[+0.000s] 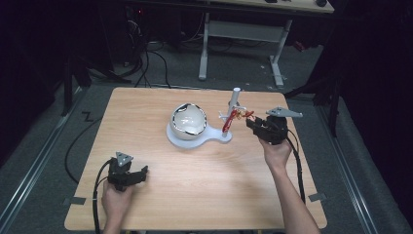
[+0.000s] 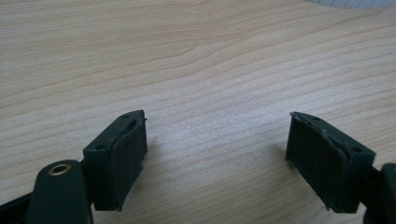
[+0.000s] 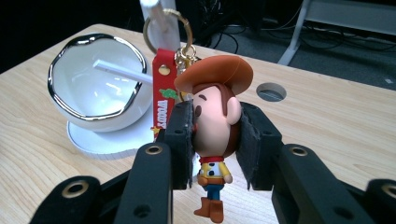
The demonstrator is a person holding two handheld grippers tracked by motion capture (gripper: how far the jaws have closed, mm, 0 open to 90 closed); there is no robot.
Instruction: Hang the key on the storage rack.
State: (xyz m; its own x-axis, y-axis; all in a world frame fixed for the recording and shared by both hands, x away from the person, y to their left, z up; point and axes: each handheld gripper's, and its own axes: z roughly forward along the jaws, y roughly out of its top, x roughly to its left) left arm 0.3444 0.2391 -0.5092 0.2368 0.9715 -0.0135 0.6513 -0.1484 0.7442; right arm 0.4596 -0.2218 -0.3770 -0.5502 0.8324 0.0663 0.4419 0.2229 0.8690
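Orange-hatted and big-headed, the cowboy keychain figure sits squarely between the jaws of my right gripper, which are closed in on the sides of its head; its small body and boots dangle free below the pads. From the figure a red strap and a gold ring run up to the white post of the stand. What matters next, I judge, is that line: the keychain's long axis runs from my jaws up and away toward the post, so the ring lies beyond and above the figure, and any lift or pull has to follow it.

Beside the post, on the same white base, stands the white bowl with its shiny rim, toward the middle of the desk. In the high view my right gripper is just beside the stand, near the desk's right edge, and is plainly the nearer tool. My left gripper rests near the front left corner, well apart from all this, its jaws spread wide over bare wood and holding nothing.
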